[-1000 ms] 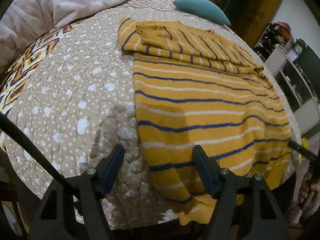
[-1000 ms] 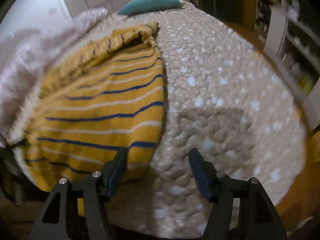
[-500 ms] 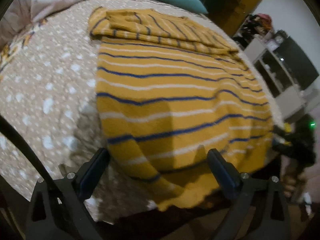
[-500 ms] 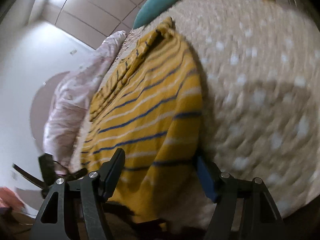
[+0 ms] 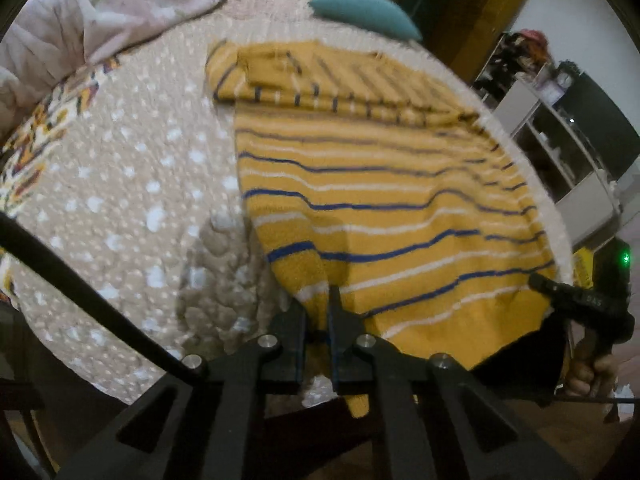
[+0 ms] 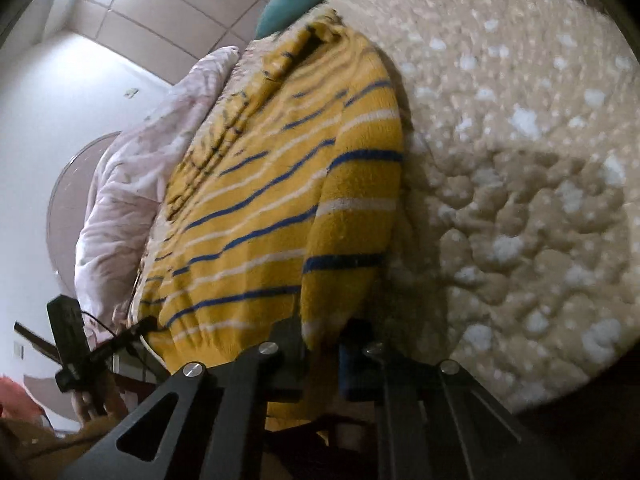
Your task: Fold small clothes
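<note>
Two grippers: both have just been closing on the hem.
Garment: yellow striped sweater [image 5: 392,208] flat on the dotted bedspread [image 5: 132,184], sleeves folded across its far end at 12 o'clock, hem at 6.
Left gripper [image 5: 318,320]: pinched tight on the hem corner at 6 o'clock.
Right gripper [image 6: 322,336]: clamped on the opposite hem corner.
Method: likely lift both corners level, carry the hem toward 12 o'clock, keeping the edge taut.
Nearby: teal pillow [image 5: 364,12].

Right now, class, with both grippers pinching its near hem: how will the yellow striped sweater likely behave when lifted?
The yellow striped sweater is probably floppy: it already puckers where the left gripper and the right gripper have just closed on it. Its thick fuzzy knit suggests a secure, non-slippery grip. The unheld middle would likely sag and drag across the quilted bedspread.
</note>
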